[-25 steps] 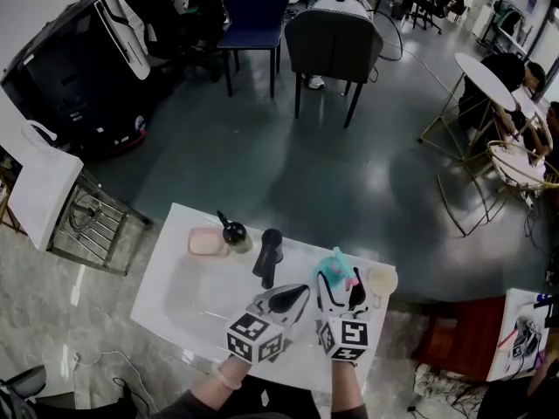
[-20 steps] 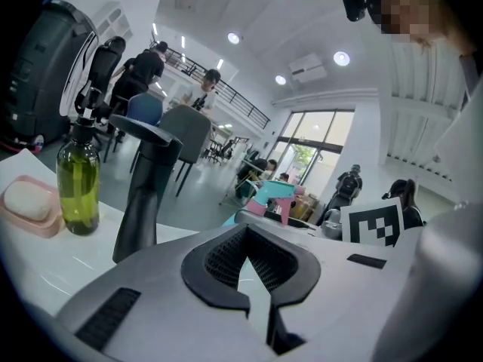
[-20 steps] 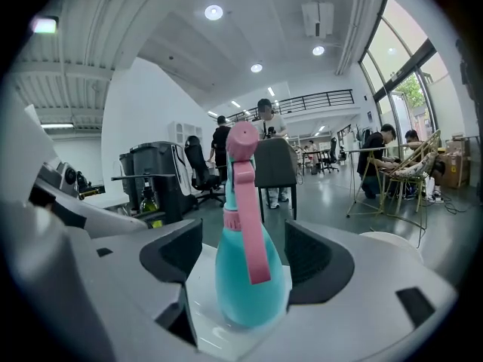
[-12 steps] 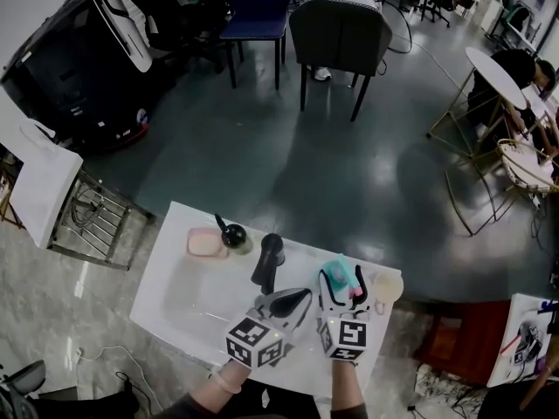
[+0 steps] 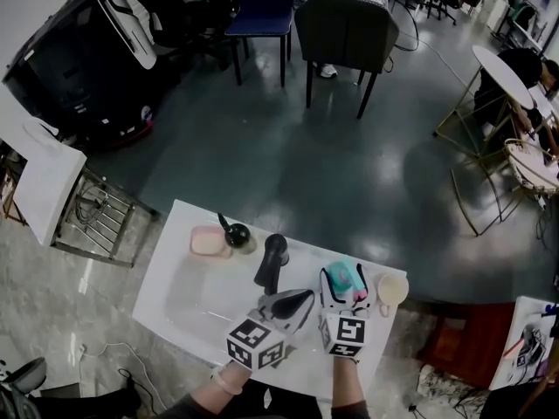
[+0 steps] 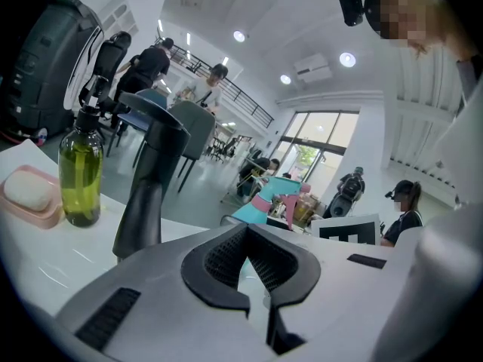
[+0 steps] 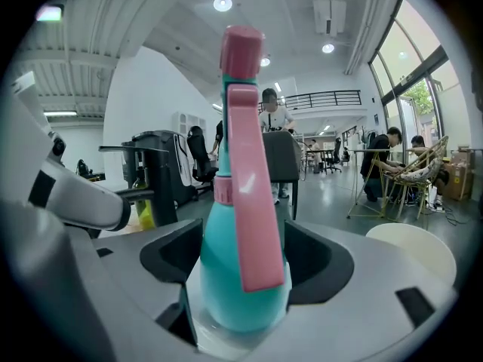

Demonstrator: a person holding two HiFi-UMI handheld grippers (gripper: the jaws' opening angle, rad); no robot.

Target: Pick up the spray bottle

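Note:
The spray bottle is teal with a pink trigger and cap and stands upright between my right gripper's jaws. That right gripper has a jaw pressed against each side of its body. From the head view the spray bottle sits at the table's right, inside the right gripper. The left gripper hovers just left of it, shut and holding nothing. Past the left gripper, the spray bottle shows small and teal.
On the white table stand a black faucet-like post, a green pump bottle and a pink soap dish. A cream cup stands right of the spray bottle. Chairs and people are beyond the table.
The head view has drifted a little. Both grippers and the spray bottle keep about the same places on the table.

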